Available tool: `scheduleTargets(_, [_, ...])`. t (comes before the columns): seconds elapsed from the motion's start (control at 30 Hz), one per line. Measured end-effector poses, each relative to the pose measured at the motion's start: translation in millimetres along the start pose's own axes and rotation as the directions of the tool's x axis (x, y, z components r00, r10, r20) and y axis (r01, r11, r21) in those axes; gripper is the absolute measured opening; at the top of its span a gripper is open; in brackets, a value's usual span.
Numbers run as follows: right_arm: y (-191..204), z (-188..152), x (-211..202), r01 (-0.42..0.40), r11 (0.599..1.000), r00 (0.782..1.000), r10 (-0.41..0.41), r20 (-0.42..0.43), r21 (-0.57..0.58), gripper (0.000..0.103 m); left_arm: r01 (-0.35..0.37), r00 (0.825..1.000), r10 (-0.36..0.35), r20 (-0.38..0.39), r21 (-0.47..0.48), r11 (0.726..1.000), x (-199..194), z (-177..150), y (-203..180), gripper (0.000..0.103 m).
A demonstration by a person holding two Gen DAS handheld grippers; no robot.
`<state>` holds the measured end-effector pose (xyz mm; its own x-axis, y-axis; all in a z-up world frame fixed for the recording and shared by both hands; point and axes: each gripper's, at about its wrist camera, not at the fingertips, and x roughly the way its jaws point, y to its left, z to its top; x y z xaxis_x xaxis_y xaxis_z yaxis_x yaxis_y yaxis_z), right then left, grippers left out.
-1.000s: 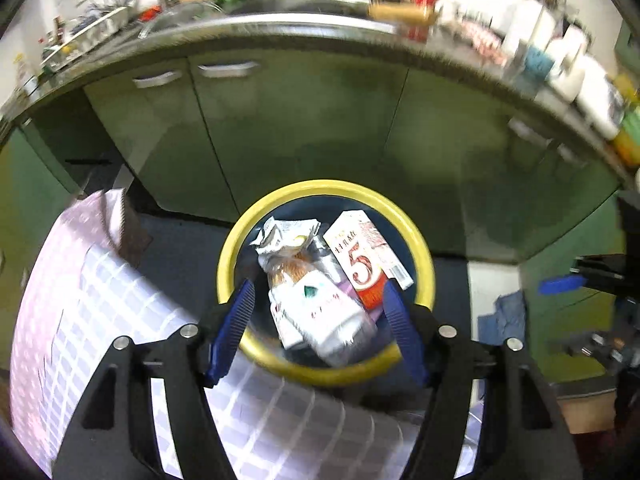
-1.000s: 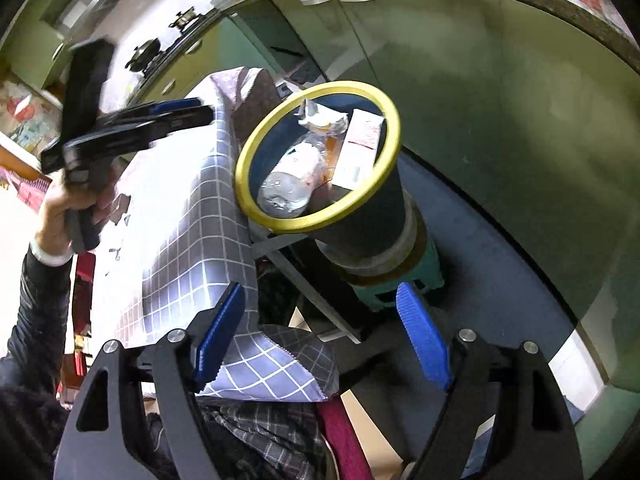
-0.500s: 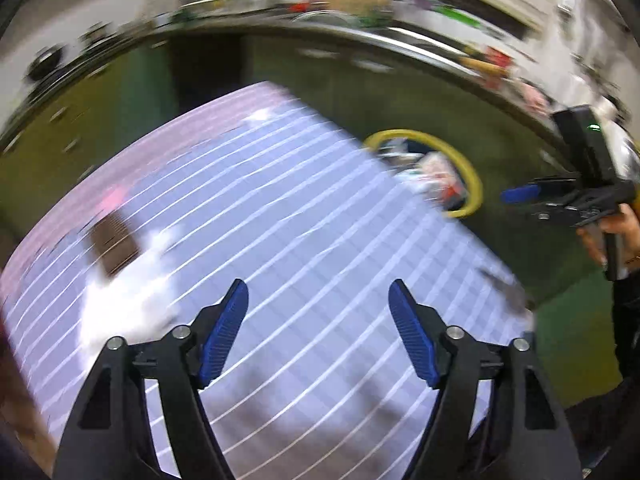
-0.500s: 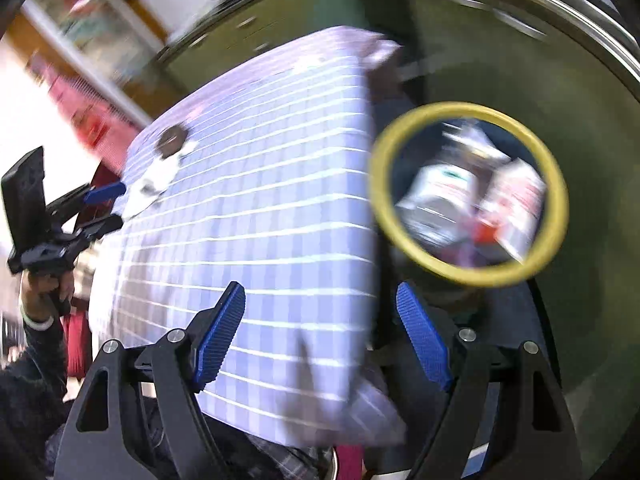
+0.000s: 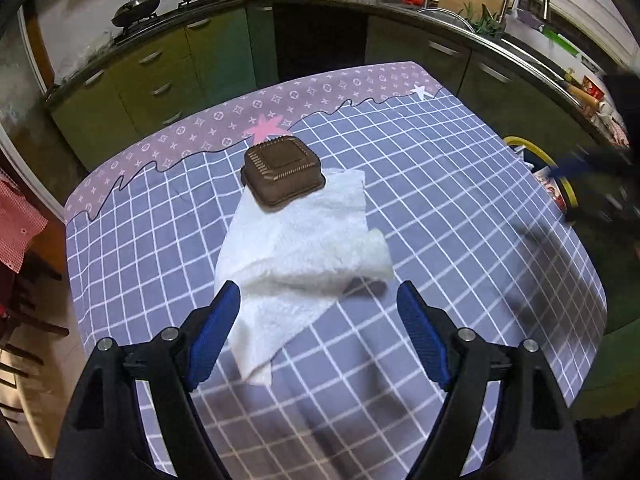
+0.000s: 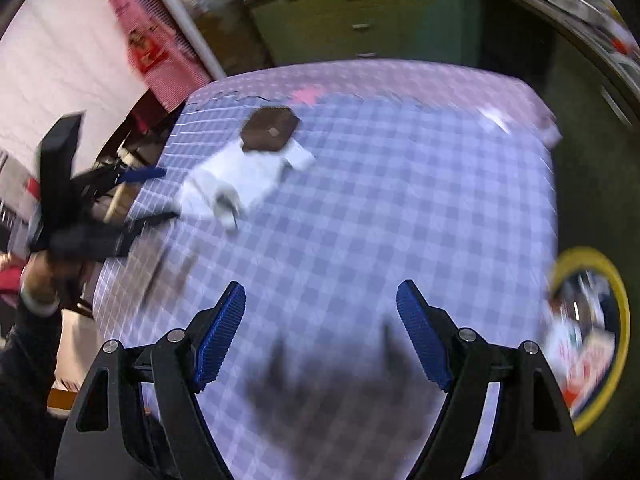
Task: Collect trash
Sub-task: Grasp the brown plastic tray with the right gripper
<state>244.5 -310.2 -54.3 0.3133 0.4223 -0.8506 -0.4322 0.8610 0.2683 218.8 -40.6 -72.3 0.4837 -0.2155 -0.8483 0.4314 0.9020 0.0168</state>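
- White paper towel (image 5: 298,256) crumpled mid-bench, near corner curled up off the cloth; far part pinned under a brown plastic container (image 5: 282,176).
- Same towel (image 6: 236,176) and container (image 6: 270,132) smeared by motion blur in the right wrist view; outlines only.
- Left claw (image 5: 320,336) spread wide, holding nothing, hanging above the towel's near end; towel corner just inside the left blue pad.
- Right claw (image 6: 320,336) likewise spread and bare, over open checked cloth, well apart from the towel.
- Right claw (image 5: 592,160) only a dark blur at the frame edge in the left wrist view.
- Yellow-rimmed bin (image 6: 592,332) beside the bench's right edge, cut off by the frame; packaging inside too blurred to name.
- Bin rim (image 5: 536,152) mostly hidden behind the bench edge.
- Checked cloth on bench (image 5: 440,208) bare right of the towel, out to the rounded edge.
- Green cabinets (image 5: 160,76) beyond the far edge.
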Motion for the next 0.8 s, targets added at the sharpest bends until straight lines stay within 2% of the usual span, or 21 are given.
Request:
scheduleTargets(0.2, [34, 106, 83, -0.012, 1.000, 0.999, 0.012, -0.042, -0.007, 0.079, 0.012, 1.000, -0.012, 0.002, 0.012, 1.000, -21, -23, 1, 0.078])
scheduleTargets(0.33, [55, 148, 133, 0.065, 0.998, 0.992, -0.063, -0.108, 0.010, 0.080, 0.010, 1.000, -0.010, 0.013, 0.031, 0.999, -36, -36, 3, 0.080])
scheduleTargets(0.43, [64, 159, 159, 0.122, 0.993, 0.982, -0.119, -0.148, 0.011, 0.080, 0.022, 1.000, -0.023, 0.022, 0.049, 0.999, -43, -44, 5, 0.080])
scheduleTargets(0.57, [68, 167, 180, 0.147, 0.988, 0.972, -0.137, -0.189, 0.040, 0.078, 0.043, 0.998, -0.045, 0.038, 0.056, 0.998, -49, -52, 11, 0.080])
scheduleTargets(0.63, [72, 170, 186, 0.172, 0.984, 0.967, -0.160, -0.200, 0.041, 0.074, 0.051, 0.997, -0.053, 0.048, 0.055, 0.997, -52, -56, 14, 0.080])
scheduleTargets(0.73, [75, 172, 190, 0.194, 0.980, 0.961, -0.179, -0.213, 0.053, 0.062, 0.059, 0.996, -0.062, 0.061, 0.051, 0.997, -56, -62, 18, 0.080])
scheduleTargets(0.8, [78, 172, 192, 0.207, 0.977, 0.956, -0.191, -0.222, 0.050, 0.061, 0.064, 0.996, -0.067, 0.067, 0.042, 0.997, -58, -66, 22, 0.080])
